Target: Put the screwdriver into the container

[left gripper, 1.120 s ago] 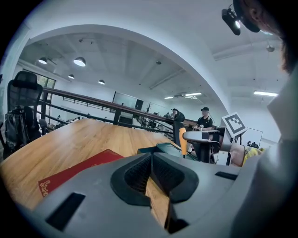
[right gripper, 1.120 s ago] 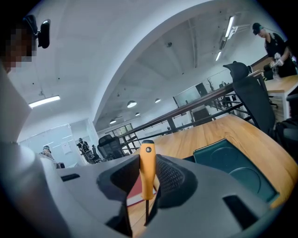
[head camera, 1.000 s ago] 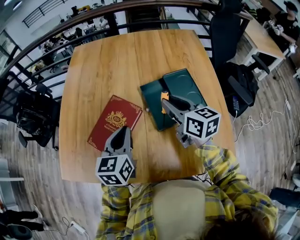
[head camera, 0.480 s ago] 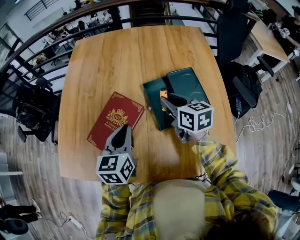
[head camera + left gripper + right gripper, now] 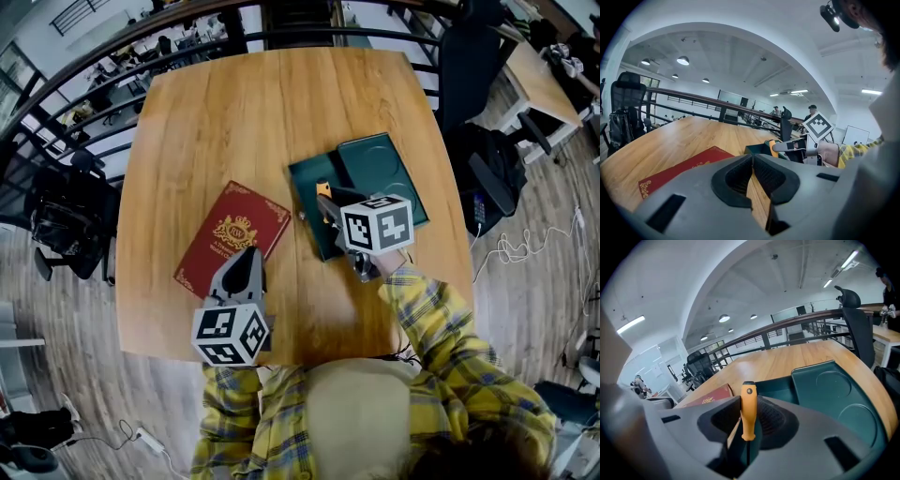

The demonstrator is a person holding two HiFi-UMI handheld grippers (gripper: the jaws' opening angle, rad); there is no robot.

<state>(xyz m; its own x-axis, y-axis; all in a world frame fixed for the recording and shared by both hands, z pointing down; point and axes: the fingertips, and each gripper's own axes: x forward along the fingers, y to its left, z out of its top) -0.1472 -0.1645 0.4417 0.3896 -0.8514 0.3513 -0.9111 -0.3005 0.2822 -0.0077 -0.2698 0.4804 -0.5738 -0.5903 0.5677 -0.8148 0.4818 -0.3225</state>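
Observation:
An orange-handled screwdriver point(image 5: 748, 409) stands between the jaws of my right gripper point(image 5: 749, 420), which is shut on it; its orange handle point(image 5: 324, 192) shows in the head view too. My right gripper point(image 5: 335, 208) hangs over the near left part of the dark green container point(image 5: 397, 183), a shallow tray with round recesses point(image 5: 834, 390). Near the table's front edge, my left gripper point(image 5: 244, 272) rests shut and holds nothing; its jaws point(image 5: 752, 180) meet in the left gripper view.
A red book point(image 5: 230, 237) lies left of the container, just ahead of my left gripper. The wooden table point(image 5: 244, 112) has a black railing point(image 5: 281, 37) behind it. An office chair point(image 5: 473, 66) and a bag stand off the right side.
My right gripper has moved a little left and farther from me with the screwdriver, over the container's near left part. The left gripper has stayed put.

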